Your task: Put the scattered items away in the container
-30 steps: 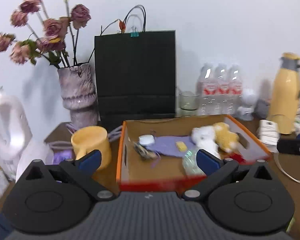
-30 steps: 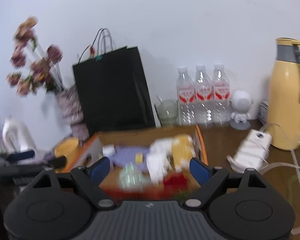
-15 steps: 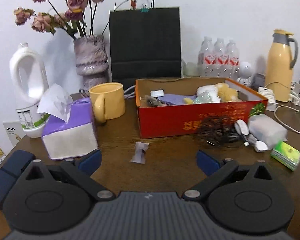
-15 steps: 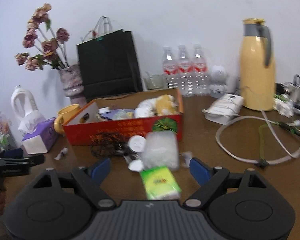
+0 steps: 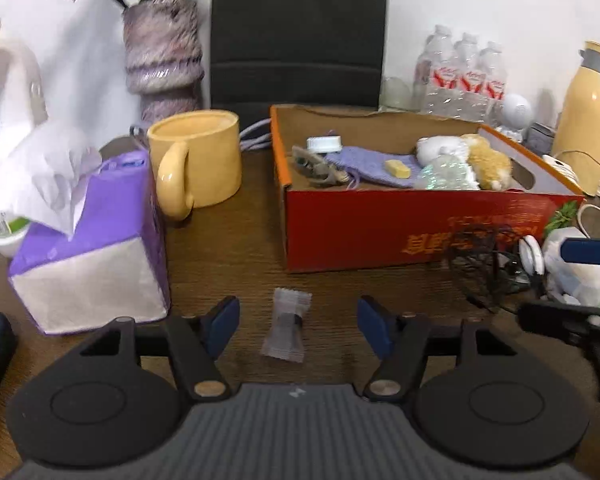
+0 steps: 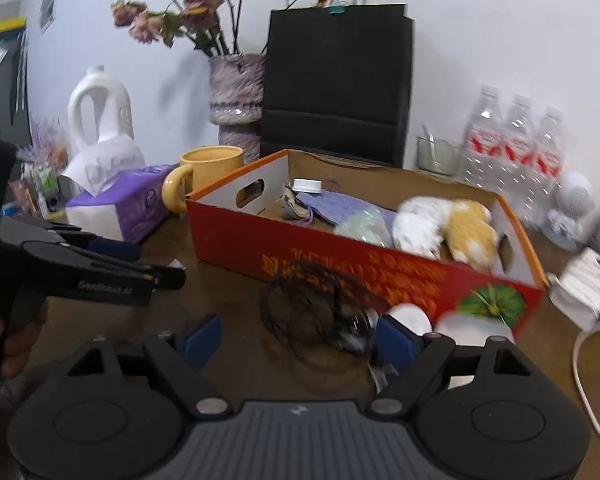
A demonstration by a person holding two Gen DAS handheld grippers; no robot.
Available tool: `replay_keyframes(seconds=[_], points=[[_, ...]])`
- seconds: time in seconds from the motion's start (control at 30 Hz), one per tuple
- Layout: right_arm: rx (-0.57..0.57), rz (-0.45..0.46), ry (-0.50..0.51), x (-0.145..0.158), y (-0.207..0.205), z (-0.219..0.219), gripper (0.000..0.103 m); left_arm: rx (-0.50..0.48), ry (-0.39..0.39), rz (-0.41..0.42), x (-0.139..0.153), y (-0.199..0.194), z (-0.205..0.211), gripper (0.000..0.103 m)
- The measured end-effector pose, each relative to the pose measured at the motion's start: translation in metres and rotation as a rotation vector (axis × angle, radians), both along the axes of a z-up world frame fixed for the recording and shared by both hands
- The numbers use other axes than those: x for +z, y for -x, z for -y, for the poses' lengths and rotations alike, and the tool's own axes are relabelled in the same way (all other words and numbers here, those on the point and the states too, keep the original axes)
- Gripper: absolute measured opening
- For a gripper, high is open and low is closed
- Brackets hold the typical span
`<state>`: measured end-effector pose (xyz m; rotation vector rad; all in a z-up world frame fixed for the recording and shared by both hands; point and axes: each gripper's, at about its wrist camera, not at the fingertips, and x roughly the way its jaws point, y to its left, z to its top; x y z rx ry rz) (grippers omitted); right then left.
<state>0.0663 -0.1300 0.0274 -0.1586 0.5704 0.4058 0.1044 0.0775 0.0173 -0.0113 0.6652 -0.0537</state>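
The left gripper (image 5: 298, 322) hovers low over the brown wooden surface (image 5: 236, 248), and its blue-padded fingers (image 5: 222, 322) are closing around a small wrapped candy (image 5: 287, 330) that lies flat between them; the pads do not touch it. Just left of the gripper stands a purple tissue box (image 5: 96, 248) with a white tissue sticking up, and behind that a yellow mug (image 5: 198, 160) with its handle toward the camera.

The container, a red cardboard box (image 5: 400, 224) with orange edges, sits just beyond the candy. Inside it lie a purple knitted pouch (image 5: 364, 162), a white and tan plush toy (image 5: 468, 156), a small white cap (image 5: 323, 144) and a crumpled clear wrapper (image 5: 444, 176).

The right gripper (image 6: 300, 336) holds nothing; its fingers (image 6: 394, 340) stand wide and are closing slightly either side of a tangle of black cord (image 6: 308, 304) that rests on the surface against the box's front wall. White round pieces (image 6: 410, 318) lie beside the cord, partly behind the right finger. In the right wrist view the left gripper appears at the left edge, held by a hand (image 6: 4, 344).

Behind the box stand a black paper bag (image 6: 336, 84), a vase of dried roses (image 6: 236, 92) and three water bottles (image 6: 516, 144).
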Motion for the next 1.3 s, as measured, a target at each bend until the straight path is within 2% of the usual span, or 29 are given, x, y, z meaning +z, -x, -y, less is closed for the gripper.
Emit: replay_keyframes(seconds=[0.07,0.13,0.17,0.23,0.27,0.33,0.37,0.4,0.43,0.47,0.6,0.8,0.97,1.17,1.3], points=[[-0.003,-0.006,0.021,-0.005,-0.015,-0.009,0.084,0.003,0.018,-0.020,-0.003,-0.004,-0.004,0.059],[0.004,-0.015,0.039,-0.009,-0.027,-0.017,0.084,-0.010,0.035,-0.040,-0.007,-0.007,-0.009,0.042],[0.003,-0.021,0.039,-0.012,-0.032,-0.020,0.083,-0.010,0.029,-0.031,-0.008,-0.007,-0.009,0.040],[-0.005,-0.039,0.052,-0.017,-0.040,-0.026,0.076,-0.013,0.026,-0.030,-0.008,-0.008,-0.010,0.024],[-0.009,-0.042,0.061,-0.020,-0.042,-0.028,0.066,-0.016,0.030,-0.030,-0.008,-0.008,-0.011,0.020],[-0.015,-0.043,0.066,-0.024,-0.044,-0.031,0.051,-0.016,0.046,-0.028,-0.008,-0.009,-0.014,0.018],[-0.021,-0.043,0.066,-0.025,-0.045,-0.031,0.039,-0.019,0.051,-0.027,-0.008,-0.009,-0.014,0.018],[-0.022,-0.051,0.065,-0.026,-0.047,-0.031,0.030,-0.022,0.051,-0.027,-0.008,-0.008,-0.013,0.017],[-0.015,-0.060,0.049,-0.026,-0.047,-0.031,0.024,-0.029,0.043,-0.026,-0.007,-0.007,-0.012,0.015],[-0.012,-0.075,0.028,-0.025,-0.047,-0.029,0.013,-0.037,0.033,-0.023,-0.005,-0.005,-0.011,0.015],[-0.043,-0.033,-0.010,-0.008,-0.030,-0.021,0.002,-0.047,0.056,0.025,0.009,0.013,-0.007,0.015],[-0.095,0.064,-0.196,0.061,0.020,0.026,0.002,-0.043,0.085,0.140,0.041,0.056,0.001,0.015],[-0.109,0.148,-0.263,0.106,0.066,0.053,0.002,-0.060,0.092,0.214,0.065,0.090,0.012,0.015],[-0.104,0.198,-0.275,0.123,0.113,0.064,0.002,-0.081,0.113,0.251,0.077,0.132,0.025,0.015],[-0.111,0.227,-0.307,0.127,0.142,0.073,0.002,-0.093,0.122,0.229,0.068,0.153,0.033,0.015]])
